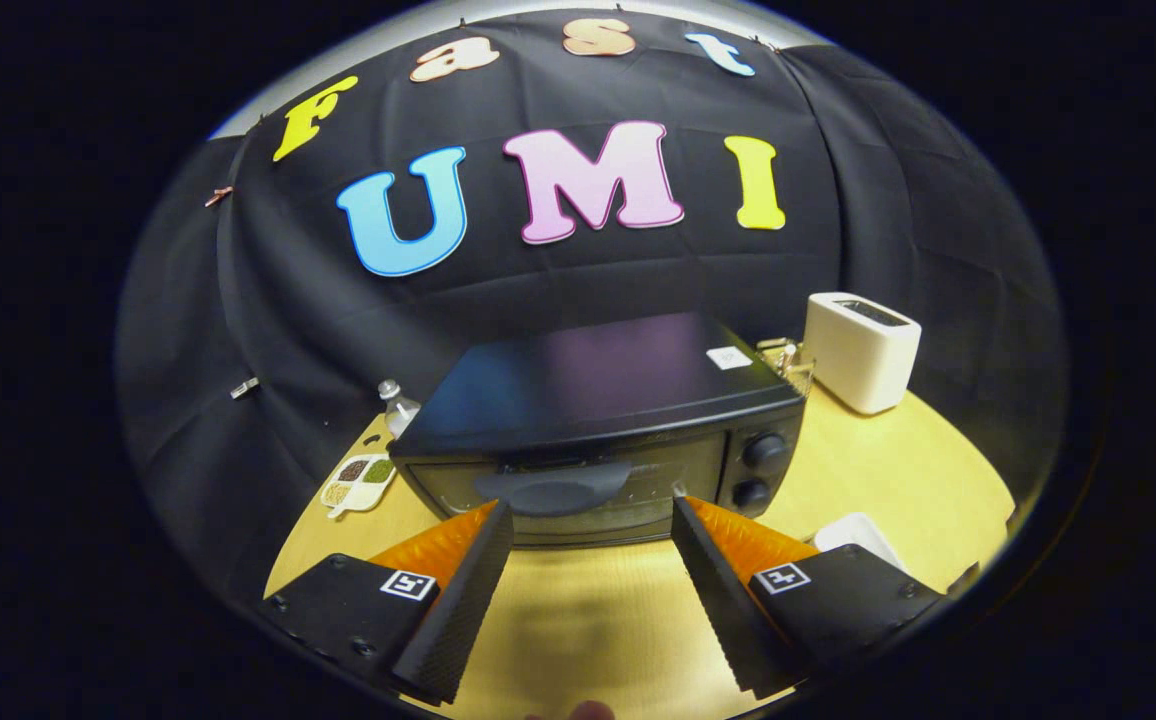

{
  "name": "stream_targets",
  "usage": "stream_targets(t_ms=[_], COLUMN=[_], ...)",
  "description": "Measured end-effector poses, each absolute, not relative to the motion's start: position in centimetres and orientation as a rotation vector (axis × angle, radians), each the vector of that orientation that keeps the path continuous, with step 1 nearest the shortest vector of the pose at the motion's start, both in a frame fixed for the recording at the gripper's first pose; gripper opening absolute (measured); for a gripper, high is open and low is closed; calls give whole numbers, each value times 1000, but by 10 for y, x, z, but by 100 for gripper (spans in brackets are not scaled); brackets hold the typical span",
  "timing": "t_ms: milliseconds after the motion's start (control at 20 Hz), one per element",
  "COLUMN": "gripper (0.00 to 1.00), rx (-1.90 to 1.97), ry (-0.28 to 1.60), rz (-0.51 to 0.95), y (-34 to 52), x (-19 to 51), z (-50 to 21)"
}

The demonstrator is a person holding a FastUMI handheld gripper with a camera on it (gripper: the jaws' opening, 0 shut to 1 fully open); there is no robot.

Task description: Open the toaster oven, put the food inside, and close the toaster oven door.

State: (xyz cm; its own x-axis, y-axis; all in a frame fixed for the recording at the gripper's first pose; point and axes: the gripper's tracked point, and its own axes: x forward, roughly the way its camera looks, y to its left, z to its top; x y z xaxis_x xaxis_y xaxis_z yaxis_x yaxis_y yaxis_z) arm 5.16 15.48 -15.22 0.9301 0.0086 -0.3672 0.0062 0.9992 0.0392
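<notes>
A black toaster oven (598,420) stands on the wooden table (898,480), its glass door shut. The door's curved handle (553,487) sits at the top of the door, just ahead of my fingertips. Two knobs (763,468) are on the oven's right side. My gripper (593,510) is open, fingers spread wide with nothing between them, the tips level with the door's front. A white dish (858,532) peeks out behind the right finger; whatever it holds is hidden.
A white toaster (860,350) stands at the back right of the table. Left of the oven lie a divided white tray of seeds or grains (358,483) and a small clear bottle (396,402). A small metal rack (786,358) sits behind the oven.
</notes>
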Motion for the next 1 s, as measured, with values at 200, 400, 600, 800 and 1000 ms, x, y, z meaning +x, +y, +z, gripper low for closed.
stream_targets(t_ms=[200, 400, 600, 800, 1000], gripper=[99, 99, 99, 99, 99], rx=[5, -38, -54, -73, -54], ry=[307, 265, 230, 202, 186], rz=[-13, -10, 14, 29, 47], y=[125, 100, 85, 71, 61], x=[55, 61, 64, 63, 63], z=[-107, -73, -46, -25, -12])
